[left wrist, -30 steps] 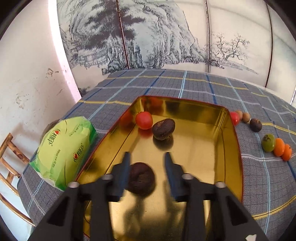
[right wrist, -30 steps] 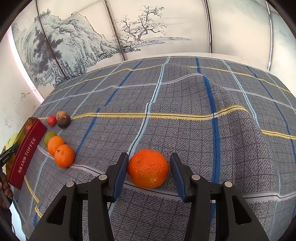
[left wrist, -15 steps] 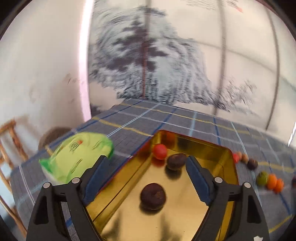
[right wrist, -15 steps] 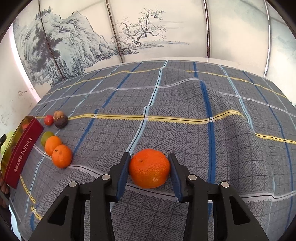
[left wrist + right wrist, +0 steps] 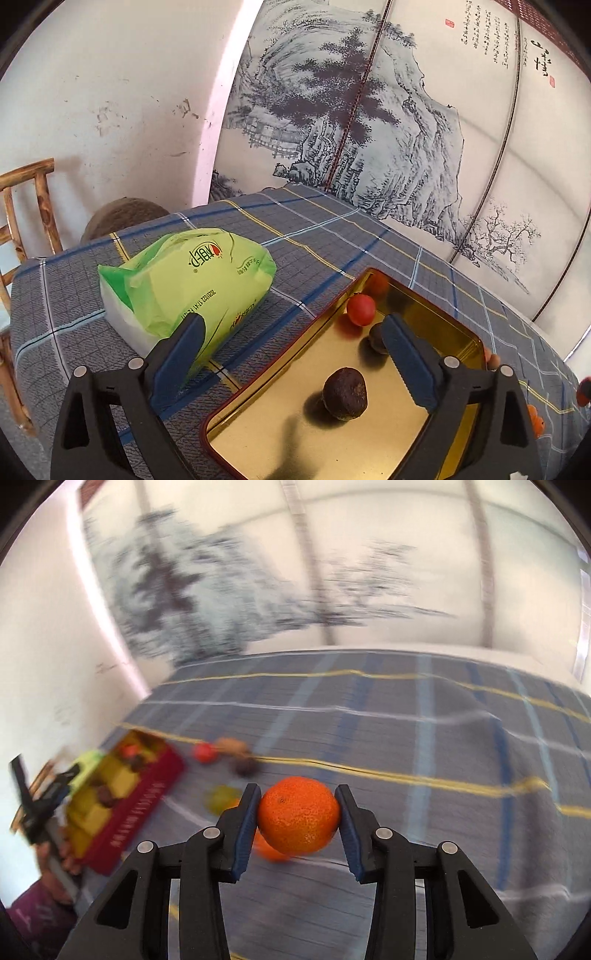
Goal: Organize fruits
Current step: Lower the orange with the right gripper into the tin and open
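Clamping an orange (image 5: 298, 815) between its jaws, the right gripper (image 5: 298, 821) held it clear above the checked surface (image 5: 424, 746). The left gripper (image 5: 291, 349) had just been opening, its jaws wide apart and empty over the gold tin (image 5: 436, 317). Inside lay 2 dark fruits (image 5: 345, 393) and 1 red fruit (image 5: 361, 310). Beside the tin sat a green bag (image 5: 184, 280).

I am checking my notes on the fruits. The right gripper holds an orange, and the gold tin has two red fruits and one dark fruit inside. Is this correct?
Not quite. The left wrist view shows the tin holding one red fruit and two dark fruits, not the reverse. The rest stands: the right gripper holds an orange.
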### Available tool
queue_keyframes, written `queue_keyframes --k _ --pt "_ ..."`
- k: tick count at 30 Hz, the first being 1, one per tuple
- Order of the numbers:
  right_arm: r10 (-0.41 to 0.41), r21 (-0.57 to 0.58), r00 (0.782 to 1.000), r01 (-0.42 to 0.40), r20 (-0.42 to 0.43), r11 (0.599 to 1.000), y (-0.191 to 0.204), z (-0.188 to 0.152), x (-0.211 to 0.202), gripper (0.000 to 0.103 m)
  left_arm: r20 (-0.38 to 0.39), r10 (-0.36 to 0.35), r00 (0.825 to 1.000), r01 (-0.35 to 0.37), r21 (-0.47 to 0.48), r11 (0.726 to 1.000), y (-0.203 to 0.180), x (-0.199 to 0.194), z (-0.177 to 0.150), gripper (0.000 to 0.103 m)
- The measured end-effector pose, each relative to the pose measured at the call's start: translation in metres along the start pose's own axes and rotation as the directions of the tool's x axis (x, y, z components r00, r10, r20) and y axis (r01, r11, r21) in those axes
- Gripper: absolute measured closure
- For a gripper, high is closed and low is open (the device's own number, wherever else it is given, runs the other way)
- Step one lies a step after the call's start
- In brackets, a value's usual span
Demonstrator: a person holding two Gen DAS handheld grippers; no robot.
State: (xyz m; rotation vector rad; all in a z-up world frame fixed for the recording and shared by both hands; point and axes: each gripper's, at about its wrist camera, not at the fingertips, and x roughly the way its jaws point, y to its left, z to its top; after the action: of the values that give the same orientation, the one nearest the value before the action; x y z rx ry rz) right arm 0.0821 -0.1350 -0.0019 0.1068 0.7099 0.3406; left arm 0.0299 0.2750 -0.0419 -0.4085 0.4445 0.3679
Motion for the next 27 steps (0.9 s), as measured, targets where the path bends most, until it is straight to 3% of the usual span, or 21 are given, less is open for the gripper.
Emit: queue_keyframes --k 5,12,16,27 --pt "0.19 -0.099 0.98 -0.195 -0.06 0.976 0.068 0.014 0.034 0.06 -0.001 0.03 1.0 -0.03 -0.036 0.999 0.008 0.001 0.0 0.006" --pt "0.312 -0.221 0.924 -0.36 -0.221 0.907 0.151 0.015 0.079 0.06 -0.007 0.058 0.998 -0.058 -0.013 0.998 0.002 0.004 0.0 0.006" --pt "0.313 -0.226 0.896 -0.391 -0.314 0.892 0.17 0.006 0.097 0.06 -0.002 0.071 0.997 -0.071 -0.005 0.997 -0.001 0.004 0.0 0.005" --pt "0.254 -0.243 0.869 -0.38 -0.425 0.893 0.185 -0.004 0.118 0.06 0.008 0.07 0.997 -0.07 -0.024 0.997 0.003 0.002 0.001 0.005"
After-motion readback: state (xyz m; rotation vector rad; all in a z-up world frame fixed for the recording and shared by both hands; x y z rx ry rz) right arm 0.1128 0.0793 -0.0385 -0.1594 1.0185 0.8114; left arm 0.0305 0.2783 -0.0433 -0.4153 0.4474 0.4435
